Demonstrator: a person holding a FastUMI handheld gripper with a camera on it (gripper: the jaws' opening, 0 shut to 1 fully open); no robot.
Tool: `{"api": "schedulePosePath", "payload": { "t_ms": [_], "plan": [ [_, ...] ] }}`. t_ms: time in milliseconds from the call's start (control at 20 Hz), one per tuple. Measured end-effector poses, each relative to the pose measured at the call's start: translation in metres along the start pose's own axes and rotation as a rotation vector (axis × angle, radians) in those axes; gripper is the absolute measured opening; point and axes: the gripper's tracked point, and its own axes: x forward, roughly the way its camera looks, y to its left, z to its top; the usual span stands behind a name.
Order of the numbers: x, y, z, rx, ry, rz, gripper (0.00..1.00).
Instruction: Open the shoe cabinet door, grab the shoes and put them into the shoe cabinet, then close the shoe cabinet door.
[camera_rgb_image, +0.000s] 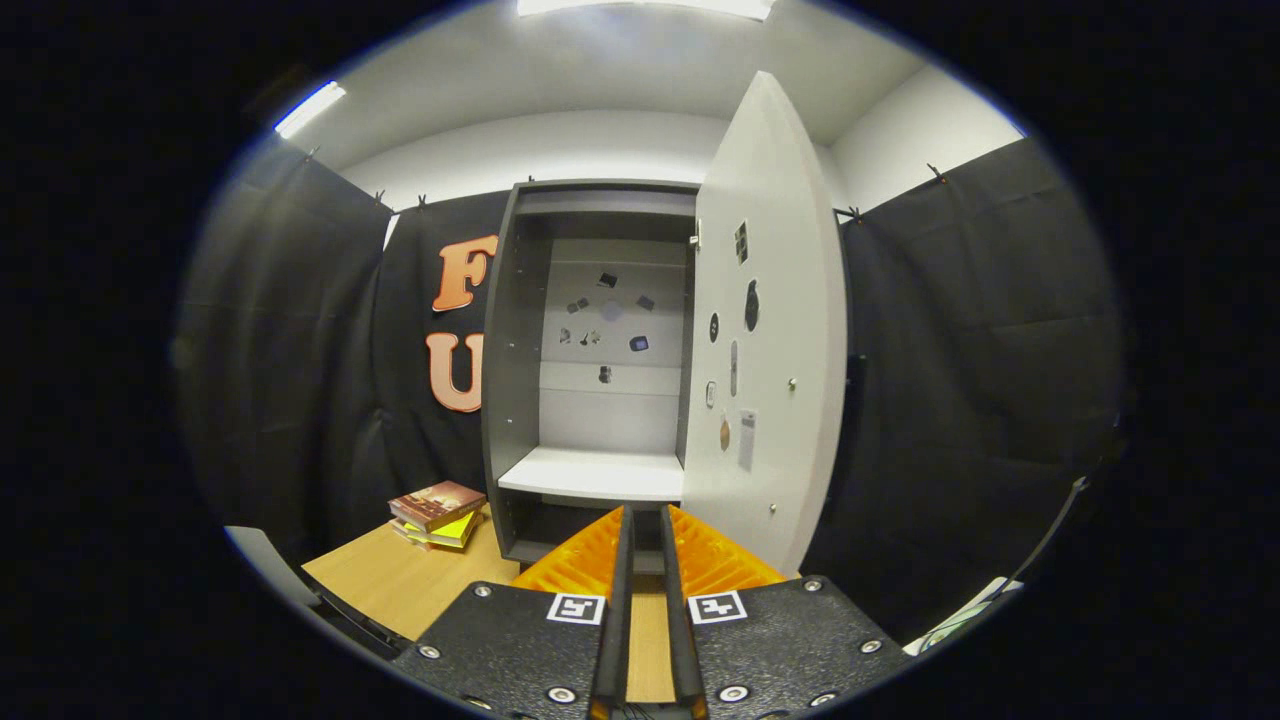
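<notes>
A tall grey shoe cabinet (510, 330) stands on the wooden table beyond my fingers. Its white door (770, 330) is swung wide open to the right, with small stickers on its inner face. Inside, a pale shelf (595, 472) is bare, and small stickers dot the back panel. My gripper (642, 535) points at the cabinet's lower front, a short way off. Its two fingers stand nearly together with a thin gap and nothing between them.
A small stack of books (437, 512) lies on the wooden table (400, 585) to the left of the cabinet. Black cloth walls close in on both sides. The open door's edge reaches out toward me on the right.
</notes>
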Motion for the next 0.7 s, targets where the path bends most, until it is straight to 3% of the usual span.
{"api": "schedulePosePath", "payload": {
  "t_ms": [100, 250, 350, 700],
  "plan": [
    [0.004, 0.018, -0.010, 0.007, 0.010, -0.007, 0.20],
    [0.009, 0.048, -0.035, 0.011, 0.068, 0.005, 0.40],
    [0.010, 0.061, -0.052, 0.022, 0.111, 0.020, 0.47],
    [0.027, 0.091, -0.119, 0.024, 0.239, 0.056, 0.60]
  ]
}}
